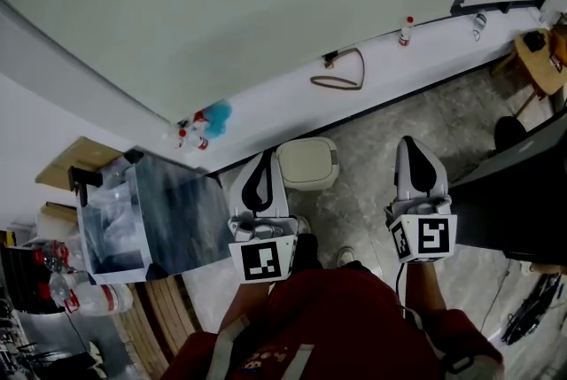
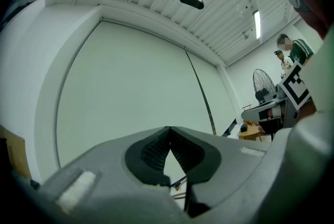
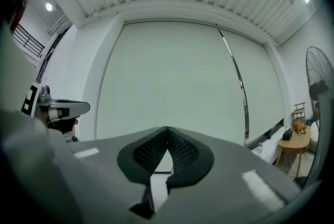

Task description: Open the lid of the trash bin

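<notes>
The trash bin (image 1: 307,162) is a small cream-coloured bin standing on the grey floor against the white ledge, with its lid down. My left gripper (image 1: 262,160) hangs just left of the bin, its jaws shut and empty. My right gripper (image 1: 409,143) is further right, over bare floor and apart from the bin, also shut with nothing in it. In the left gripper view the left gripper's (image 2: 169,128) jaws meet at their tips and face a plain pale wall. The right gripper view shows the same for the right gripper (image 3: 167,128). The bin appears in neither gripper view.
A dark glass-fronted cabinet (image 1: 151,214) stands at the left. On the white ledge lie spray bottles (image 1: 190,137), a looped strap (image 1: 341,77) and a small bottle (image 1: 406,31). A dark tabletop (image 1: 523,192) fills the right. A wooden stool (image 1: 540,59) is at the far right, beside a standing fan (image 3: 318,79).
</notes>
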The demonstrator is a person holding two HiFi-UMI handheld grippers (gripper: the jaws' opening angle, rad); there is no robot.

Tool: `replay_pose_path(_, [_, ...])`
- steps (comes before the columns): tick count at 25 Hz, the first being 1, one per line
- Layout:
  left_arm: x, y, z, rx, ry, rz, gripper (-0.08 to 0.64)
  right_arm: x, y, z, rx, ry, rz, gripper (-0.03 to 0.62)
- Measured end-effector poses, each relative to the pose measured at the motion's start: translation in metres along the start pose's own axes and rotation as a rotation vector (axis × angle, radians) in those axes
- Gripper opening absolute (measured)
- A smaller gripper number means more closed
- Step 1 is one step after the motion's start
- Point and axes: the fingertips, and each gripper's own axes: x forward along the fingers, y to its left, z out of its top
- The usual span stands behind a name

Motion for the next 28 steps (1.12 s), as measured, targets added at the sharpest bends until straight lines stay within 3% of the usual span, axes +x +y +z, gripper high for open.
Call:
replay_pose_path(15, [0.068,0.089,-0.056,-0.050,0.022,-0.071,0.005,0.098,0.058,-0.034,-0.033,0.099,-0.042,0.000])
replay_pose_path(28, [0.076,0.139,-0.137,-0.108,0.080,-0.097,0.006,0.148,0.106,-0.119,-0.049,0.281,-0.047,0.000])
